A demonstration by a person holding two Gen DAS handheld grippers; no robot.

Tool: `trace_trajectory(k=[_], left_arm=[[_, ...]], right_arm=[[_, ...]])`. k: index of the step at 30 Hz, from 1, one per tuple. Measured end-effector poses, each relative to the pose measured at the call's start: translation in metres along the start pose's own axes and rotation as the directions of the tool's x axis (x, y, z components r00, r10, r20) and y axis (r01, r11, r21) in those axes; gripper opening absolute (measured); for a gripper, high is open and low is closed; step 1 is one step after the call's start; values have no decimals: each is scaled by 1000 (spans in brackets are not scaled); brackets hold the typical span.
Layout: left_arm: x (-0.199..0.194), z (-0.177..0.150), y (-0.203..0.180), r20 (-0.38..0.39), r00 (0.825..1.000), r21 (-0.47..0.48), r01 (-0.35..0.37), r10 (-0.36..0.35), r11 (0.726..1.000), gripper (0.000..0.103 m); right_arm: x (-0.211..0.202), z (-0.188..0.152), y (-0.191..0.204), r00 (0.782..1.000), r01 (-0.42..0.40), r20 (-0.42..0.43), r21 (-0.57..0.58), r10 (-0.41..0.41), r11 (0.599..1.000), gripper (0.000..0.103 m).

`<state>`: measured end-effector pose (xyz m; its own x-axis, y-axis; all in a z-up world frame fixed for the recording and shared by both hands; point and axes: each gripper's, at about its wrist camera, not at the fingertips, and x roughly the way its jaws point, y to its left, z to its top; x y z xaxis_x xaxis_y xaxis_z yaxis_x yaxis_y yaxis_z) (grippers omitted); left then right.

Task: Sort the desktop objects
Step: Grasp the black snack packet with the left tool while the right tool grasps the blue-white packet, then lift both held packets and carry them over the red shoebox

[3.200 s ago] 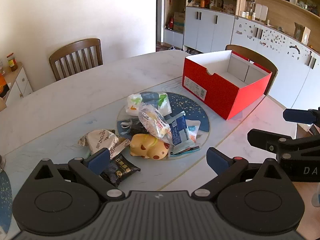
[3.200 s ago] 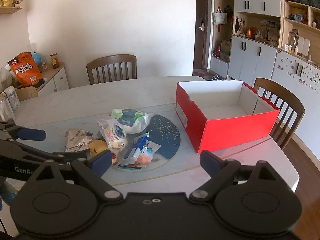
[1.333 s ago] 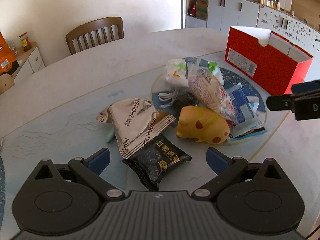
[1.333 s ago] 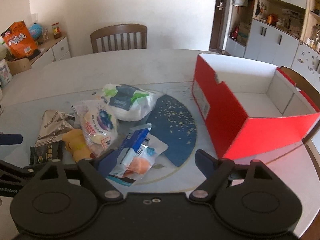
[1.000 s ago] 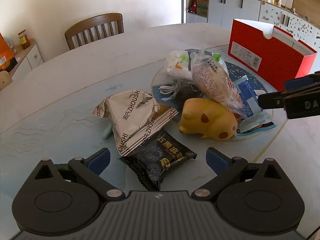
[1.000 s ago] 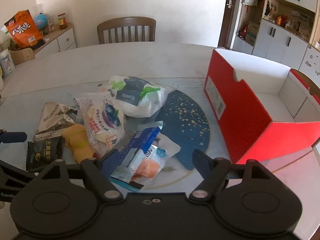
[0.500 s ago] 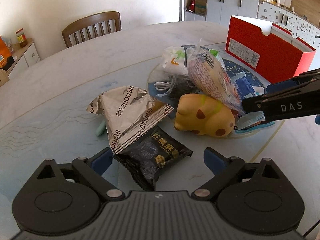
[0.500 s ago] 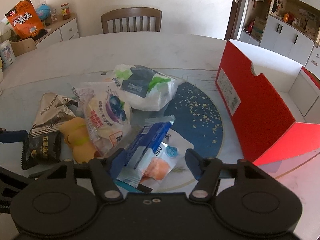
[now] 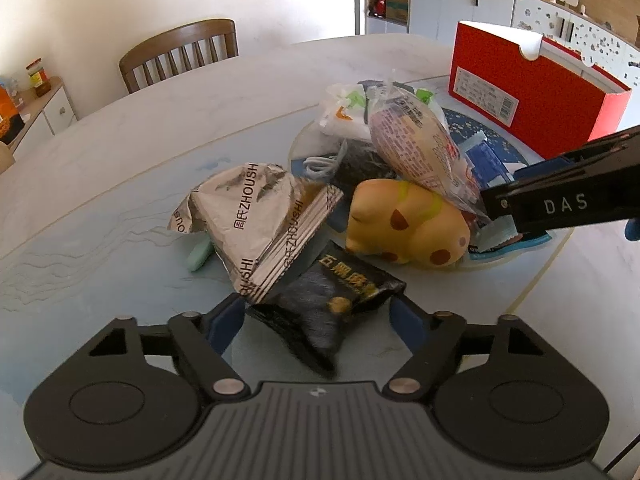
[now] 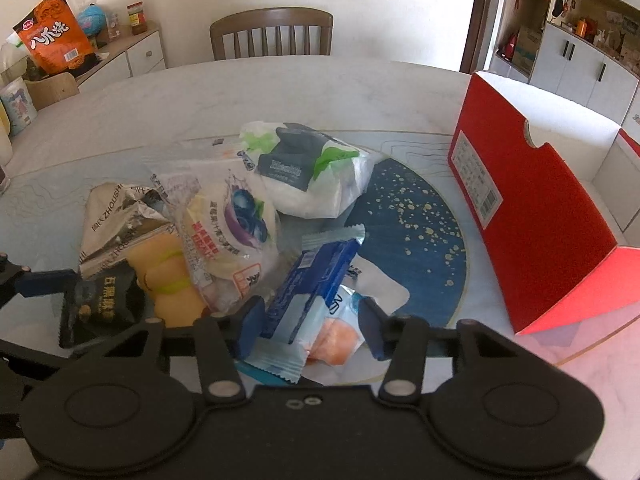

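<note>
A pile of snack packets lies on the marble table. My left gripper (image 9: 318, 318) is open, its fingers on either side of a black snack packet (image 9: 328, 300). Behind it lie a silver ZHOUSHI bag (image 9: 256, 220), a yellow toy animal (image 9: 408, 226) and a clear bread bag (image 9: 416, 148). My right gripper (image 10: 308, 326) is open around a blue-and-white packet (image 10: 308, 288) that lies on an orange-and-white sachet (image 10: 336, 336). A white wipes pack (image 10: 312, 172) lies farther back. The open red box (image 10: 532, 216) stands to the right.
A blue speckled round mat (image 10: 416, 240) lies under the pile. A green eraser-like piece (image 9: 200, 254) sticks out from under the silver bag. A wooden chair (image 10: 272, 32) stands behind the table. A sideboard (image 10: 116, 56) with jars and an orange bag is at the back left.
Both grippers have moved forward and down to the pile. Both have narrowed their fingers, the left around the black packet, the right around the blue-and-white packet.
</note>
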<state>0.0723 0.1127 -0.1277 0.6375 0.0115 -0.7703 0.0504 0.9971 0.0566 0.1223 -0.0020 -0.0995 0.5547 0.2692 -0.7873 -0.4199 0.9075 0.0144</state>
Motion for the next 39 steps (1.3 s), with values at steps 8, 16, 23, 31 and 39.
trace_trajectory(k=[8, 16, 23, 31, 39], left_arm=[[-2, 0, -4, -3, 1000, 18, -6, 7, 1000, 65], [-7, -1, -6, -6, 1000, 28, -4, 4, 1000, 54], [-14, -3, -9, -6, 1000, 32, 13, -13, 999, 50], [-26, -6, -8, 8, 1000, 31, 29, -29, 999, 50], [-40, -6, -5, 26, 999, 26, 39, -40, 999, 50]], right_arm=[[-5, 0, 3, 1000, -15, 3, 5, 15, 1000, 35], [-14, 1, 2, 1000, -6, 23, 19, 5, 1000, 25], [-26, 0, 1, 999, 11, 51, 37, -13, 999, 18], [-39, -3, 2, 997, 32, 71, 47, -35, 998, 12], [-53, -6, 2, 994, 48, 92, 66, -54, 997, 12]])
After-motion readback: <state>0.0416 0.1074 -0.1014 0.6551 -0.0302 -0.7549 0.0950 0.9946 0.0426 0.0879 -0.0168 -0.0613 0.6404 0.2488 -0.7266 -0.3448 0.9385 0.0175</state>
